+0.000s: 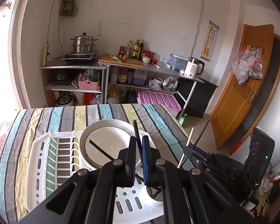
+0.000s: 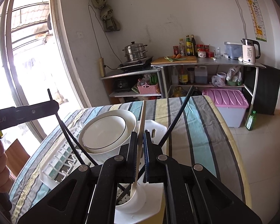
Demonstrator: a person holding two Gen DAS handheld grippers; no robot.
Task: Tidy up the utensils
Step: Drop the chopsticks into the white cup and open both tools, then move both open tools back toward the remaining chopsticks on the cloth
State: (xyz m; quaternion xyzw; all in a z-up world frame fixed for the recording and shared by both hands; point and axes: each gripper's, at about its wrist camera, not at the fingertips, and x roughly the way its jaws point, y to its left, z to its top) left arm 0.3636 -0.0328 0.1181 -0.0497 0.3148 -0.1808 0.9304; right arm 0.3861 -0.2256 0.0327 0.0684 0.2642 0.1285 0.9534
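1. Two grippers work over one small target, which is your biggest risk. Your left gripper is clamped on a black chopstick, your right gripper on a pale wooden chopstick, and both aim at the white utensil cup at the corner of the white dish rack. Coming down together, the two bodies could knock each other and jolt a stick loose.

2. The rack sits on a striped tablecloth and looks light. A sideways push from either stick against the cup wall could slide it, or tip the stacked white bowls resting on it.

3. Several black chopsticks already lean out of the cup at wide angles. A new stick driven against them could lever one out onto the cloth or the floor.

4. Each stick is pinched across a thin shaft, with long ends above and below the pads. Any contact at the tip could swivel it in the jaws, so it misses the cup's mouth.

5. Letting go too high would let a stick bounce off the perforated cup floor.
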